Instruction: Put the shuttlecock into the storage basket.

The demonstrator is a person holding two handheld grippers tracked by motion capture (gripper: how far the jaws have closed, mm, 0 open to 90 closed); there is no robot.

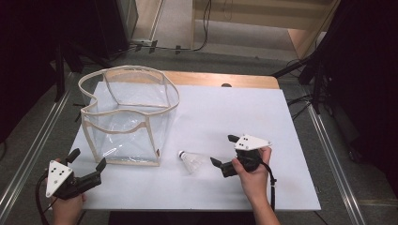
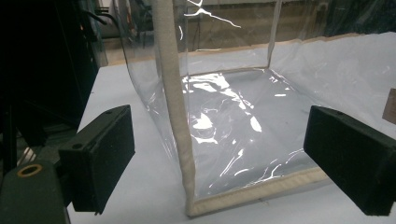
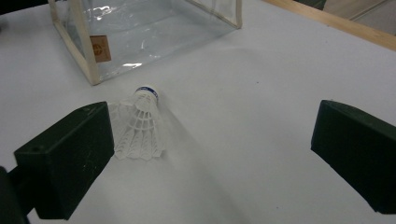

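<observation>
A white shuttlecock [image 1: 189, 161] [image 3: 139, 127] lies on its side on the white table [image 1: 225, 117], cork end toward the bag. A clear plastic bag [image 1: 129, 112] [image 2: 233, 116] with beige trim stands open at the table's left. My right gripper [image 1: 224, 150] [image 3: 210, 154] is open, just right of the shuttlecock, which lies close by its left jaw. My left gripper [image 1: 87, 159] [image 2: 219, 158] is open at the near left corner, facing the bag's near corner seam [image 2: 177, 116] with nothing between its jaws.
A brown tag [image 3: 100, 48] is fixed low on the bag's side. A wooden strip [image 1: 225, 79] runs along the table's far edge. Dark stands and cables [image 1: 309, 65] surround the table on the floor.
</observation>
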